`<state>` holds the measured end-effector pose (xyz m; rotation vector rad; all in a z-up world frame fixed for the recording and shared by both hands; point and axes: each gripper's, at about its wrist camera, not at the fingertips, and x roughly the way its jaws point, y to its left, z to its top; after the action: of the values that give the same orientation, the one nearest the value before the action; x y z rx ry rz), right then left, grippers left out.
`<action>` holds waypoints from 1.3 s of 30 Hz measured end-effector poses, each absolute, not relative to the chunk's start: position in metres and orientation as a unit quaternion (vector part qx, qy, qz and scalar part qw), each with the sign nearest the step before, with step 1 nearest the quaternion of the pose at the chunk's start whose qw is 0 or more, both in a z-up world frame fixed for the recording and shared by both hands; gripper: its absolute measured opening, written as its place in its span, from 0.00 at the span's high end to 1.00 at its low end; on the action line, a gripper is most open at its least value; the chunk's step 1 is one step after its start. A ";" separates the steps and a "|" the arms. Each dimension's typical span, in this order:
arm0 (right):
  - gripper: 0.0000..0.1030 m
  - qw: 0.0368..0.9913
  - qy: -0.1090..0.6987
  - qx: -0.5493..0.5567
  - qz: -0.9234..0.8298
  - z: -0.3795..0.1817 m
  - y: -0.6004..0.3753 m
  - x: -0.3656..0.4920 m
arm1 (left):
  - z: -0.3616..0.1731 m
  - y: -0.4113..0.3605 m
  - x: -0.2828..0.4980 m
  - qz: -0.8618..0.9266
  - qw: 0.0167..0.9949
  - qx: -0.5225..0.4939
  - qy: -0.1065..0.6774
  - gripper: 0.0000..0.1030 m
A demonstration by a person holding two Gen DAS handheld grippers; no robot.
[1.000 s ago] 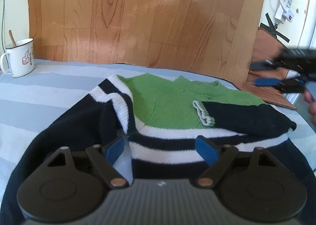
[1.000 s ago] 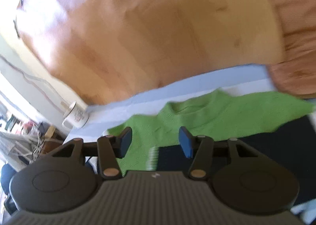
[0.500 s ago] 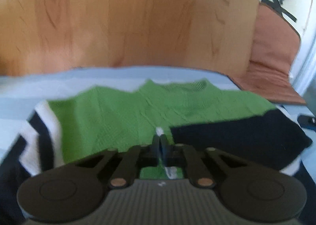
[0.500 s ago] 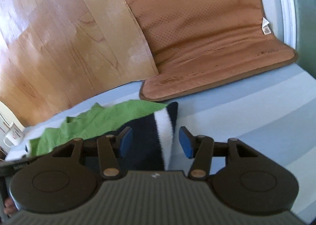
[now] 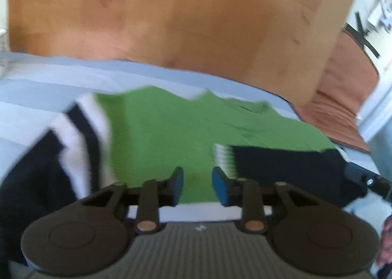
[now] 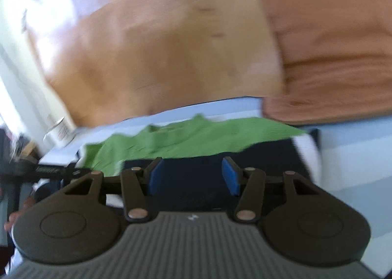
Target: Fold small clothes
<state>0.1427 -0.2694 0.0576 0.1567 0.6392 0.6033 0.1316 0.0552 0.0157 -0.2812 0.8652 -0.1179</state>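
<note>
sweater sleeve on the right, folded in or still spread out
Folded in. In the left wrist view the dark sleeve lies across the green sweater, its striped cuff near the middle of the chest.

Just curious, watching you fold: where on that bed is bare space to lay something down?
Bare striped sheet lies right of the sweater, below the brown cushion, and another strip between the sweater and the wooden board. The middle is crowded.

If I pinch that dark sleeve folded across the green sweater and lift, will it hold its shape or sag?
Likely sag: the sleeve is soft knit lying limp and flat on the sweater. It probably won't slip much; the ribbed cuff looks grippy. Lifting may drag the sweater along, since they are joined.
</note>
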 end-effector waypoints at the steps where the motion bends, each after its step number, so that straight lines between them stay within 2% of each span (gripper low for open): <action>1: 0.46 0.902 0.306 0.069 0.296 0.058 -0.267 0.137 | 0.014 0.048 0.137 -0.067 0.890 -0.142 0.428 0.73; 5: 0.46 0.910 0.292 0.051 0.290 0.049 -0.272 0.120 | 0.006 0.034 0.154 -0.071 0.875 -0.166 0.448 0.74; 6: 0.46 0.911 0.292 0.058 0.284 0.044 -0.275 0.119 | 0.006 0.030 0.157 -0.065 0.877 -0.163 0.448 0.79; 7: 0.46 0.911 0.297 0.073 0.278 0.039 -0.278 0.120 | 0.006 0.027 0.158 -0.055 0.878 -0.160 0.447 0.90; 9: 0.46 0.907 0.306 0.110 0.267 0.033 -0.288 0.119 | 0.005 0.024 0.158 -0.042 0.882 -0.155 0.443 0.93; 14: 0.46 0.906 0.282 0.181 0.261 0.029 -0.306 0.110 | 0.010 0.030 0.159 -0.024 0.890 -0.164 0.425 0.94; 18: 0.46 0.906 0.263 0.195 0.269 0.029 -0.310 0.106 | 0.031 0.056 0.151 0.051 0.916 -0.142 0.372 0.95; 20: 0.46 0.903 0.273 0.193 0.271 0.027 -0.306 0.109 | 0.028 0.068 0.154 0.051 0.909 -0.148 0.386 0.94; 23: 0.46 0.901 0.294 0.180 0.262 0.024 -0.301 0.113 | 0.021 0.072 0.149 0.035 0.898 -0.146 0.413 0.83; 24: 0.46 0.900 0.304 0.175 0.257 0.023 -0.299 0.115 | 0.024 0.072 0.142 0.023 0.900 -0.135 0.413 0.75; 27: 0.45 0.898 0.314 0.173 0.256 0.021 -0.299 0.117 | 0.045 0.088 0.108 0.009 0.917 -0.117 0.382 0.72; 29: 0.45 0.899 0.312 0.170 0.257 0.020 -0.298 0.116 | 0.066 0.117 0.075 0.014 0.927 -0.129 0.352 0.67; 31: 0.45 0.900 0.308 0.167 0.260 0.020 -0.299 0.114 | 0.085 0.151 0.035 0.035 0.934 -0.146 0.323 0.56; 36: 0.44 0.897 0.286 0.149 0.301 0.041 -0.281 0.097 | 0.103 0.208 -0.051 0.098 0.937 -0.151 0.298 0.53; 39: 0.44 0.877 0.278 0.091 0.382 0.068 -0.231 0.074 | 0.096 0.224 -0.096 0.104 0.938 -0.161 0.288 0.49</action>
<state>0.0735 -0.2308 0.0685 0.1901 0.5801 0.7970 -0.0963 0.2239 0.0961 -0.3297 0.5876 0.2128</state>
